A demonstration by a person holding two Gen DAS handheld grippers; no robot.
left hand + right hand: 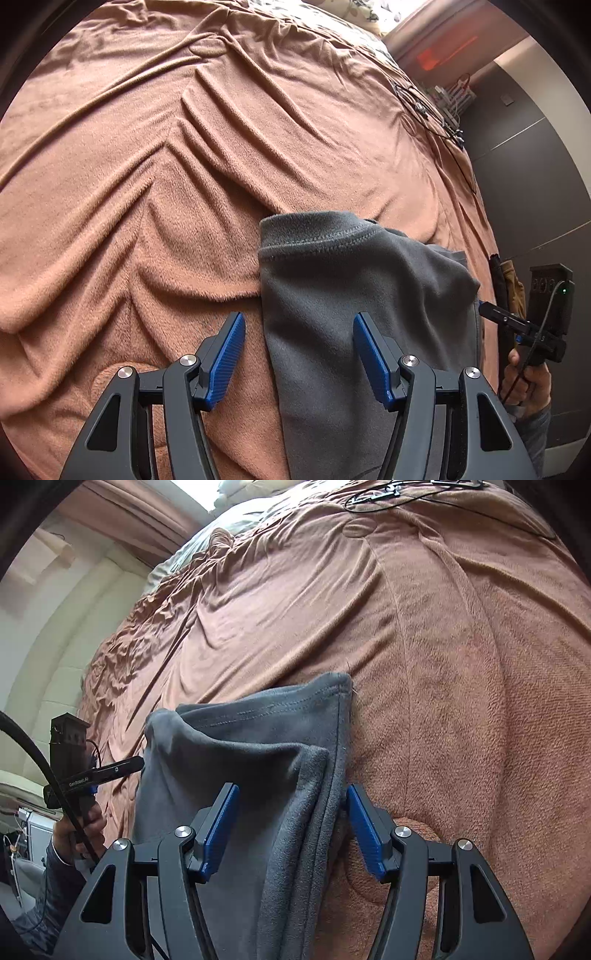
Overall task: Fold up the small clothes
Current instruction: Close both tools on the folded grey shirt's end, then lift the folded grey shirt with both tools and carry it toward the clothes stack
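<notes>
Both hand-held grippers, left (299, 354) & right (291, 830), gape wide astride grey garment (351, 295) on bed blanket (147, 184); should pinch edges evenly.

garment (351, 295): grey matt fleece, stitched hem | blanket (147, 166): brown plush cloth, wrinkled | finger pads (225, 358): blue ribbed plastic

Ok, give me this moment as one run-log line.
left gripper: open over garment's left edge | right gripper: open, straddling folded edge | grey garment: on brown blanket
</notes>
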